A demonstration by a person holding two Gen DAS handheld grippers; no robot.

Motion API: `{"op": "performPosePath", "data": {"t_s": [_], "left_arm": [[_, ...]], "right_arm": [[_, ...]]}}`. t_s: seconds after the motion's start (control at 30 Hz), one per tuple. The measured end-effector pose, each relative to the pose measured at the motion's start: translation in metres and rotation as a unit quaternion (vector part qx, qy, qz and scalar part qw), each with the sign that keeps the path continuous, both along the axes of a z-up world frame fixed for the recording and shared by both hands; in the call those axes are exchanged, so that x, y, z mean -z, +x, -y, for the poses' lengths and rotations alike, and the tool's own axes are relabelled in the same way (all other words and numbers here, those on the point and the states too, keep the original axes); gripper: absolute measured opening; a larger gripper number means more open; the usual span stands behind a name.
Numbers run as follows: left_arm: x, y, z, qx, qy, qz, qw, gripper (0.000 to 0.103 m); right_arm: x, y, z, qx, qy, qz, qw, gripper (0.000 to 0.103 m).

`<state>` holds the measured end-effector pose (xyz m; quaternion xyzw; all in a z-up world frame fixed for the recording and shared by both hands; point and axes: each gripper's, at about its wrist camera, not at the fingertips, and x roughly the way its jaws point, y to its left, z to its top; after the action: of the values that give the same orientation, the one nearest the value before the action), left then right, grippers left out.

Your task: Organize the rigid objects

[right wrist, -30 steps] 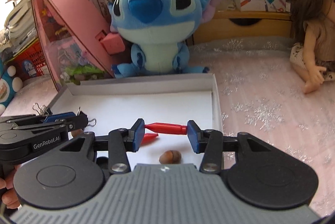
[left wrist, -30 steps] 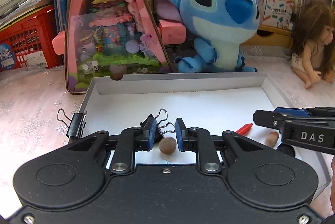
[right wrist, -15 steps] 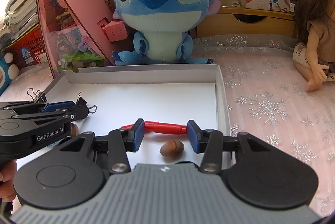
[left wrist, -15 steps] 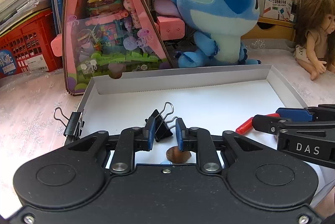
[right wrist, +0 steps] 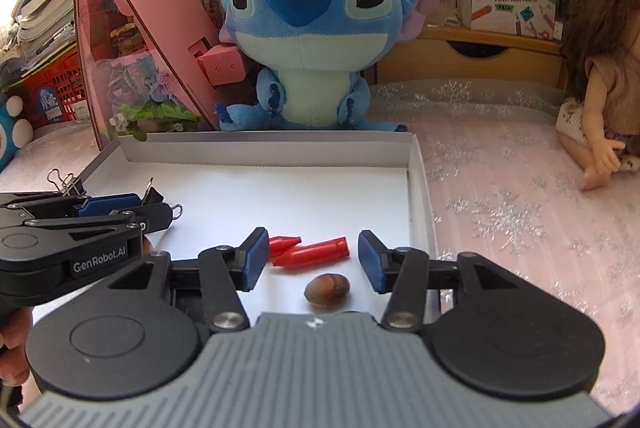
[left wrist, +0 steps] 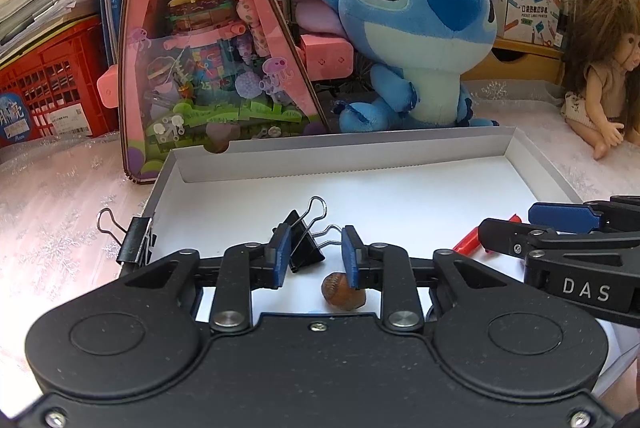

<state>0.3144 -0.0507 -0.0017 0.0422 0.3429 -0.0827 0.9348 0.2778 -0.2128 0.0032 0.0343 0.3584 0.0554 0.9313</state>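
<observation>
Left gripper (left wrist: 314,254) opening, jaws narrowly parted over the white tray (left wrist: 400,148); binder clip (left wrist: 302,244) between the pads but not pinched, acorn (left wrist: 342,292) loose just under the right pad; right gripper (right wrist: 308,260) opening wider, gripping nothing, red pieces (right wrist: 312,251) and a second acorn (right wrist: 327,290) lying between its pads; readable: "DAS", "GenRobot.AI", "POCKET LABEL PRINTER".
</observation>
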Motion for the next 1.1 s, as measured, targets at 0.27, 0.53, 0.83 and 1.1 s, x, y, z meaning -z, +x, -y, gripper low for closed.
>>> {"op": "performPosePath", "data": {"t_s": [0.27,0.53,0.83,1.1], "left_arm": [[0.000,0.002,0.005,-0.006,-0.011,-0.002,0.9999,0.040],[-0.008,-0.007,0.002,-0.019,-0.018,0.003,0.9997,0.056],[-0.022,-0.025,0.002,-0.022,-0.012,0.018,0.9995,0.074],[-0.031,-0.047,0.000,-0.020,0.001,0.030,0.9994,0.083]], "right_arm": [[-0.001,0.006,0.006,-0.007,-0.004,0.014,1.000,0.078],[-0.008,0.000,0.014,0.010,0.016,0.032,0.999,0.088],[-0.023,-0.016,0.013,0.015,0.018,0.045,0.999,0.090],[-0.029,-0.033,0.016,0.022,0.021,0.041,0.999,0.100]]}}
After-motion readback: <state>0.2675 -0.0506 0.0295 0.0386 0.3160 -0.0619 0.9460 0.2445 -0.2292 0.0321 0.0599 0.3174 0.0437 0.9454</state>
